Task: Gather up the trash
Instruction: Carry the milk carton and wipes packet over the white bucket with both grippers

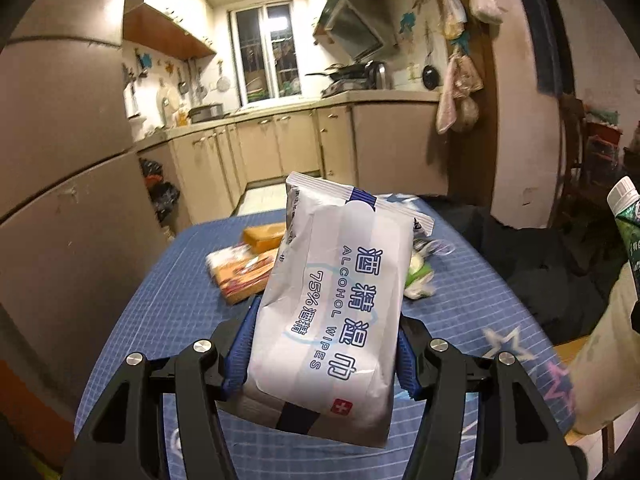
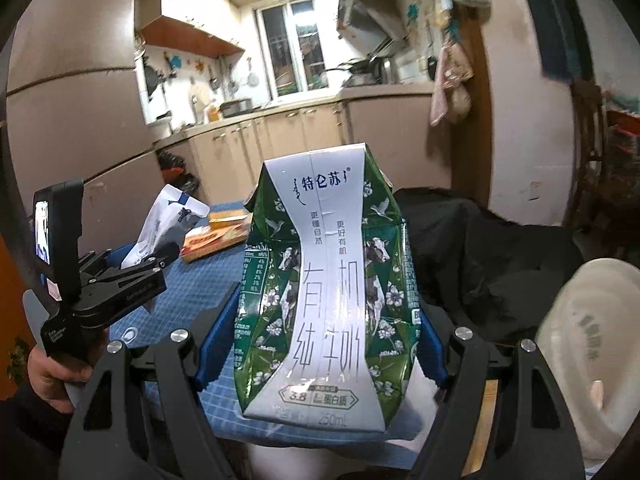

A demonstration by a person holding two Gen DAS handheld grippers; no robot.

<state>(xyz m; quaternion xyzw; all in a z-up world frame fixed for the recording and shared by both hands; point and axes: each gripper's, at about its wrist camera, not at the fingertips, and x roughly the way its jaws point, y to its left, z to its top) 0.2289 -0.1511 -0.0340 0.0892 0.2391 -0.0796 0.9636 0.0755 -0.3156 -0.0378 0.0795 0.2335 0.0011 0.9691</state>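
My left gripper (image 1: pixel 324 344) is shut on a white alcohol wipes pack (image 1: pixel 332 308) and holds it upright above the blue table (image 1: pixel 180 304). My right gripper (image 2: pixel 320 320) is shut on a crushed green and white milk carton (image 2: pixel 328 296), held above the table's near right edge. The left gripper (image 2: pixel 132 276) with the wipes pack (image 2: pixel 160 228) shows at the left of the right wrist view. The carton's top (image 1: pixel 626 216) shows at the right edge of the left wrist view.
On the table lie an orange box (image 1: pixel 264 238), a flat red-orange packet (image 1: pixel 244 276) and crumpled green-white wrappers (image 1: pixel 420 276). A dark cloth-covered object (image 2: pixel 480 256) stands to the right. A white plastic bin (image 2: pixel 584 360) is at the near right. Kitchen cabinets lie behind.
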